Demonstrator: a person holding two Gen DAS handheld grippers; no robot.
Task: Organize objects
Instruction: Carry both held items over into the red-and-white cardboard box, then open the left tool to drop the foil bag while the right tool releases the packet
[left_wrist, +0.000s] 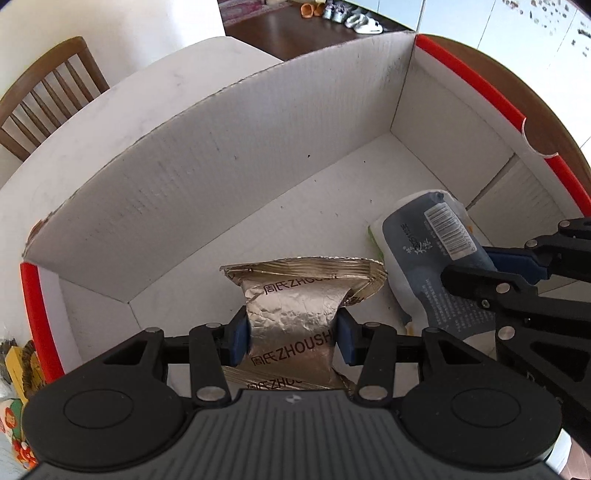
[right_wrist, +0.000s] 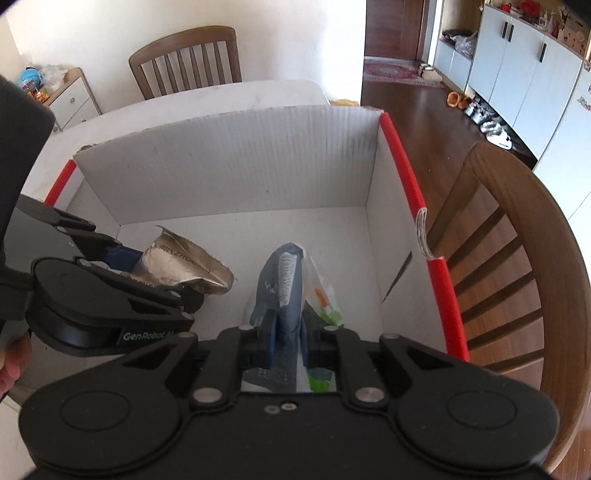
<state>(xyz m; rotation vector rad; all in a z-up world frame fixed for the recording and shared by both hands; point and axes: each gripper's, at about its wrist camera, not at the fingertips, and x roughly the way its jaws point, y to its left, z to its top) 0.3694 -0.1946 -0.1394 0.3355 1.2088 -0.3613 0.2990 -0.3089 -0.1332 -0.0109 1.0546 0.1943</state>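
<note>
Your left claw is clamped on the silver foil packet, low in the centre of the left wrist view, inside the white cardboard box. Your right claw pinches the blue-grey pouch just right of it, also inside the box.

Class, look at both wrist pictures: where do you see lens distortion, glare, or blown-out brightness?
Left wrist view: the cardboard box's straight walls bow into curves, and the window strip at top right is washed out. Right wrist view: the wooden chair at right bends with the frame edge; the foil packet glints.
</note>
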